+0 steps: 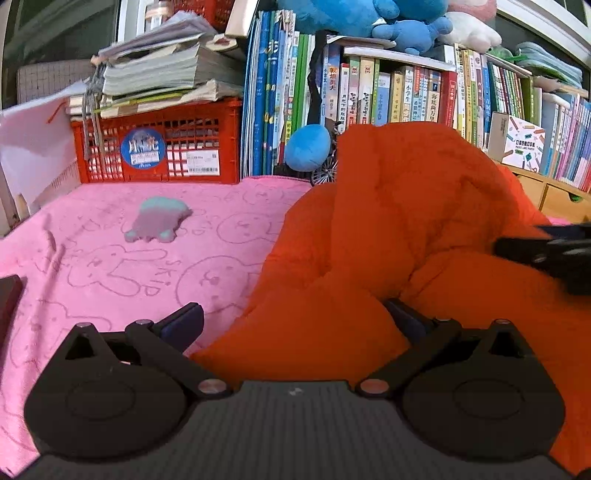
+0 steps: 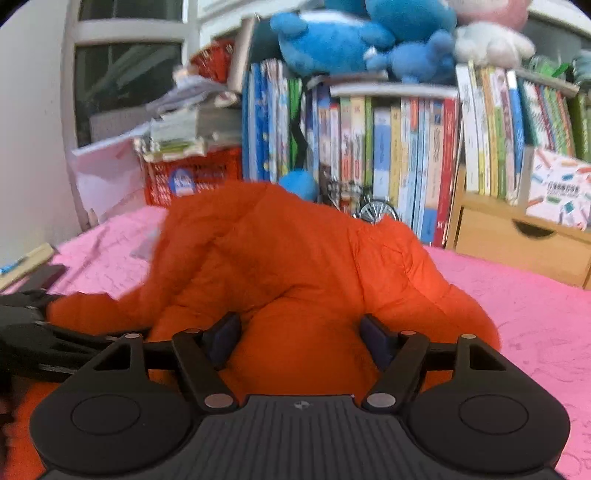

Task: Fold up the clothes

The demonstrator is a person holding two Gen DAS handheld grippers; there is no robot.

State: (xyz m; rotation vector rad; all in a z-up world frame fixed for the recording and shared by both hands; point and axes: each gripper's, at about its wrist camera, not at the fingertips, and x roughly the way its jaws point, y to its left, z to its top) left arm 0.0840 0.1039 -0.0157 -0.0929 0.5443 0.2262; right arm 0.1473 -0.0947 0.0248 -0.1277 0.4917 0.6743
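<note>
Both grippers alike: left gripper & right gripper w/ matte black ribbed housing, round side discs, silver pivot screws, dark-blue finger pads.

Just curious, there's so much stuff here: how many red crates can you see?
2: one crate stands on the pink cloth left of the books, and a second crate sits atop the paper stack. More may be hidden.

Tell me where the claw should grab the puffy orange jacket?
Probably the near bulge of the orange puffer jacket, coming straight in from the front. That rounded fold already sits between the open right claw, and it is thick enough to pinch. The left claw is open around a similar bulge.
</note>
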